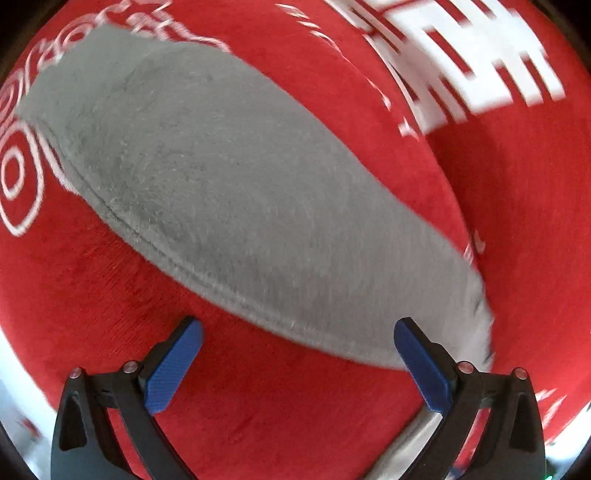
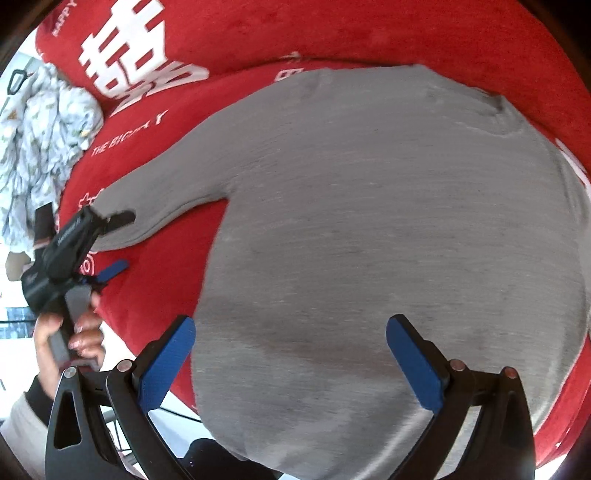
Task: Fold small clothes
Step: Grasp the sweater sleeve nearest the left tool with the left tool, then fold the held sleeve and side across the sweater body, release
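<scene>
Garment: a grey long-sleeved top lies spread flat on the red blanket, body toward my right side, one sleeve stretched out toward my left.
Left gripper: jaws wide apart, holding nothing, hovering just short of the sleeve's near edge, close to the cuff end.
Right gripper: jaws wide apart, empty, poised over the lower body of the top, close to the hem.
Key relation: seen from the left gripper, the sleeve's long axis runs diagonally, from far left to near right. The left gripper is the nearer one to the sleeve; the right is nearer the body.
Judged step: taking the sleeve to fold it inward across the body.
Bed: the red blanket carries white printed characters and ring patterns; it appears soft, so I expect some give under a pinch.
Surroundings: a pale patterned cloth lies crumpled beyond the blanket's edge, on the sleeve side of the top.
</scene>
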Available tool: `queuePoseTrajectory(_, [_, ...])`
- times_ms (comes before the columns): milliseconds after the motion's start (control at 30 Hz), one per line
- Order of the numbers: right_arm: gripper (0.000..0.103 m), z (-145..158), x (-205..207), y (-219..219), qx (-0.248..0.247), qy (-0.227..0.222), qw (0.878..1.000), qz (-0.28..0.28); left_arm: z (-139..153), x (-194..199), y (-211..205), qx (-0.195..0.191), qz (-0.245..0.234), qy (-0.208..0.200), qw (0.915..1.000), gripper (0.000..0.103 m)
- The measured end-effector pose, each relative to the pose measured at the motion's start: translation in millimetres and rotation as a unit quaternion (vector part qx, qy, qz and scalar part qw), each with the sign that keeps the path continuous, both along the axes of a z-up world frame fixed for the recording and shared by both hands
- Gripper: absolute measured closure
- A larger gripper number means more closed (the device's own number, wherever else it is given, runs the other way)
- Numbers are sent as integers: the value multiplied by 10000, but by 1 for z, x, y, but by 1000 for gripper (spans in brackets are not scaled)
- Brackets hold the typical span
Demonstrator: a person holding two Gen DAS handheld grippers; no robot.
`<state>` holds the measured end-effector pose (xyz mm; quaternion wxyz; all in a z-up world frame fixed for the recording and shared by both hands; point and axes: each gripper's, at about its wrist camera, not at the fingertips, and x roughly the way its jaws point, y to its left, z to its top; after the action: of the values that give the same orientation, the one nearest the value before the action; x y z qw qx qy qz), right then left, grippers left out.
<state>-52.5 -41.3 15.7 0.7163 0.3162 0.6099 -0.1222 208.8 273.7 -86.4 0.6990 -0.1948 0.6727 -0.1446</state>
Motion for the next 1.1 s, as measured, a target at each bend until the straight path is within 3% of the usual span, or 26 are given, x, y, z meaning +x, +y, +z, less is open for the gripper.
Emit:
queuePoseTrajectory(133, [0, -5, 14, 12, 6, -6, 9998, 175, 1, 8, -16, -470, -93, -33, 9988, 0])
queuePoseTrajectory(267, [0, -6, 17, 18, 10, 13, 9996, 276, 4, 17, -27, -416, -63, -290, 9987, 0])
queuePoseTrajectory(300, [0, -7, 16, 19, 16, 26, 9996, 271, 5, 21, -25, -420, 38, -355, 9985, 5])
queuePoseTrajectory(333, [0, -8, 15, 18, 33, 34, 9997, 254, 6, 22, -23, -383, 89, -407, 9984, 13])
queuePoseTrajectory(367, [0, -8, 14, 18, 46, 38, 9997, 237, 7, 25, -21, -296, 81, -464, 9985, 38])
queuePoseTrajectory(400, [0, -9, 13, 17, 58, 42, 9997, 213, 6, 28, -21, -186, -29, -466, 9987, 80])
queuePoseTrajectory(433, [0, -9, 12, 16, 79, 50, 9998, 190, 3, 31, -21, -195, -123, -412, 9989, 97])
queuePoseTrajectory(533, [0, -11, 8, 12, 116, 71, 9998, 133, 6, 32, -18, -259, -256, -539, 9979, 97])
queuePoseTrajectory(633, [0, -9, 5, 8, 77, 12, 9999, 81, 29, 26, -30, -129, -570, -1056, 9927, 97])
queuePoseTrajectory(767, [0, -3, -4, -1, 70, -144, 9998, -101, 77, 11, -62, 15, -1275, -1882, 9738, 97])
queuePoseTrajectory(933, [0, 6, -29, -22, 55, -336, 9980, -534, 135, -18, -133, -183, -2312, -2657, 9357, 97])
queuePoseTrajectory(967, [0, 9, -36, -26, 45, -366, 9974, -618, 146, -30, -156, -256, -2600, -2787, 9241, 97])
queuePoseTrajectory(1100, [0, 19, -68, -54, -85, -470, 9931, -1067, 160, -77, -229, -458, -3426, -2970, 8901, 97])
